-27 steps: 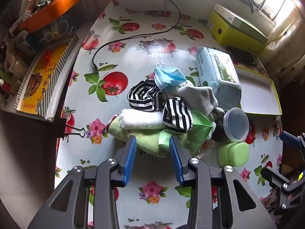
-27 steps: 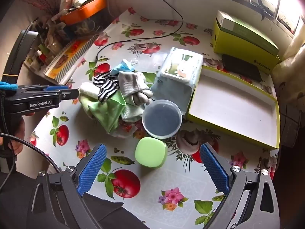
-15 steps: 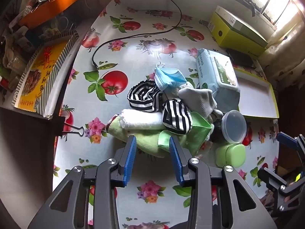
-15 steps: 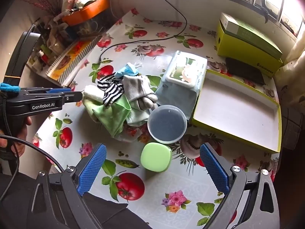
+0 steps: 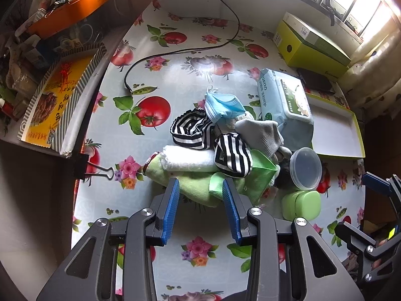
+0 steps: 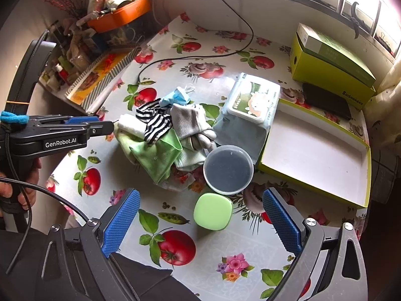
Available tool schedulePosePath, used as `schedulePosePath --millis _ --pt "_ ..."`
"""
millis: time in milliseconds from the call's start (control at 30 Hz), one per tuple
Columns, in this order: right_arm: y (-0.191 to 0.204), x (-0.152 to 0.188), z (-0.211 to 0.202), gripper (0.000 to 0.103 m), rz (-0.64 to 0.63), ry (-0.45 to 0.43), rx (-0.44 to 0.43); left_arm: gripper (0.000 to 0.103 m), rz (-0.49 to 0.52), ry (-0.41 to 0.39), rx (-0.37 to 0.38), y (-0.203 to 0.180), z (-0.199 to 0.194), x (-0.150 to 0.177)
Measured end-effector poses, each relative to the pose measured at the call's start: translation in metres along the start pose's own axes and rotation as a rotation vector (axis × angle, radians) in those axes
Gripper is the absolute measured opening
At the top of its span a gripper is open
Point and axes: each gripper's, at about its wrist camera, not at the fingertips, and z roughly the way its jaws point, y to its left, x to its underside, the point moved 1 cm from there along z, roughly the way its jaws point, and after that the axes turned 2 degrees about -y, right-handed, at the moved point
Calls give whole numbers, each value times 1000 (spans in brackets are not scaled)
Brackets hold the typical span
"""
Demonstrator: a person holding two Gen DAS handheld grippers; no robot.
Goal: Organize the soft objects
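A heap of soft things [image 5: 215, 155], green cloths, a white towel, striped socks, a grey glove and a blue face mask, lies mid-tabletop [image 5: 175, 75] beside a pale blue wet-wipes pack [image 5: 283, 102]. The left gripper [image 5: 200, 200] hovers above the heap's near edge, fingers apart and empty. The right gripper [image 6: 200, 215] hangs with fingers wide apart and empty over a small green rounded case [image 6: 213, 210].

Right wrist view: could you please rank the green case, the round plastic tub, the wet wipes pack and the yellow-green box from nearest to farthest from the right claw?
1. Green case, just ahead, between the open fingers.
2. Round plastic tub, directly behind the case.
3. Wet wipes pack, further back, mid-table.
4. Yellow-green box, far right corner by the window.
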Motion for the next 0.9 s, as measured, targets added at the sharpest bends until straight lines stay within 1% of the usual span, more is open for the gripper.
schedulePosePath --millis 467,900 --pt "-1 -1 2 100 -1 2 1 37 21 -3 -30 -3 2 -3" --pt "-2 -2 4 99 1 5 3 37 24 0 -30 -2 4 -4"
